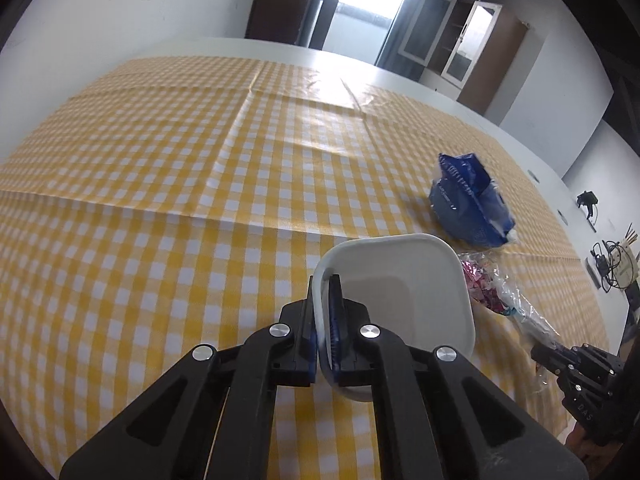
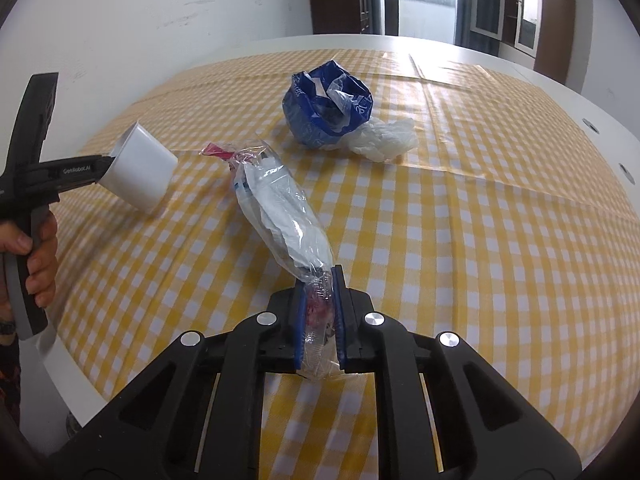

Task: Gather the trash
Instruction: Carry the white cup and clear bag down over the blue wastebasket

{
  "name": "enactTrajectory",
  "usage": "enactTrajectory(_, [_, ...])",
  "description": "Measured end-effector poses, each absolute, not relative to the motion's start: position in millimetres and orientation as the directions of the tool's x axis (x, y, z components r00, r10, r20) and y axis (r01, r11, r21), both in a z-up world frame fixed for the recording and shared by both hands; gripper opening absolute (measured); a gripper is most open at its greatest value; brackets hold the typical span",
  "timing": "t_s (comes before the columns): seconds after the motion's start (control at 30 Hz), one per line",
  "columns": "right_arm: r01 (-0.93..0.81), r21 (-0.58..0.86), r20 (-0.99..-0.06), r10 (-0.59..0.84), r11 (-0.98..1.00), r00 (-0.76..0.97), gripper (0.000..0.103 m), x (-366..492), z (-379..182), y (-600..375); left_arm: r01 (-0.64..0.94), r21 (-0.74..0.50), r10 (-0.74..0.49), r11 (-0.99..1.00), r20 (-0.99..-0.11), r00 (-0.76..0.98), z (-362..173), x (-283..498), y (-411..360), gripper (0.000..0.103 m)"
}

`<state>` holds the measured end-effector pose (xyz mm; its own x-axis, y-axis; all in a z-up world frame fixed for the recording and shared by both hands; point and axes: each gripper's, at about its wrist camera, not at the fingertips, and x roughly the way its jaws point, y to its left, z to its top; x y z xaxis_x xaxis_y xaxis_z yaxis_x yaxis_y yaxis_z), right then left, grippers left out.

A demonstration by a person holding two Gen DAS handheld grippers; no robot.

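My left gripper [image 1: 325, 286] is shut on the near rim of a white square plastic cup [image 1: 400, 292], one pad inside the wall and one outside. In the right wrist view the same white cup [image 2: 140, 168] hangs tilted from the left gripper [image 2: 110, 160], just above the cloth. My right gripper [image 2: 319, 276] is shut on the near end of a clear plastic wrapper [image 2: 280, 208] with white paper and red bits inside; the wrapper stretches away over the table. The wrapper [image 1: 492, 284] also shows right of the cup, with the right gripper [image 1: 538, 354] at its end. A crumpled blue bag [image 2: 326, 104] lies farther back.
A yellow-and-white checked cloth [image 1: 180, 180] covers the white table [image 2: 592, 92]. A crumpled white plastic piece [image 2: 384, 138] lies against the blue bag [image 1: 468, 204]. A person's hand [image 2: 38, 252] holds the left gripper's handle. Walls, a doorway and cabinets stand beyond the table.
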<state>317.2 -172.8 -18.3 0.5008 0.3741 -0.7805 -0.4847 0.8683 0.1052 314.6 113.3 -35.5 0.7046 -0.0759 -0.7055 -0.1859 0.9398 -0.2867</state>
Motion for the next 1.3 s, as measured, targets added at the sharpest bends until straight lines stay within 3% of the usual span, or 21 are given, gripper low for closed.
enactTrajectory(0.53, [-0.5, 0.169, -0.631, 0.483, 0.849, 0.607, 0.011, 217.1, 13.8, -188.1, -0.048, -0.284, -0.124, 0.958, -0.555, 0.823, -0.7, 167.4, 69.4, 0.004])
enactTrajectory(1.0, [-0.507, 0.211, -0.619, 0.516, 0.836, 0.592, 0.011, 134.9, 4.3, -199.7, 0.064, -0.277, -0.197, 0.959, -0.483, 0.853, 2.0, 66.7, 21.6, 0.004])
enactTrajectory(1.3, [-0.519, 0.206, -0.619, 0.521, 0.83, 0.588, 0.011, 74.9, -10.5, -213.8, 0.129, -0.263, -0.25, 0.956, -0.499, 0.83, -14.6, 14.5, -16.5, 0.004])
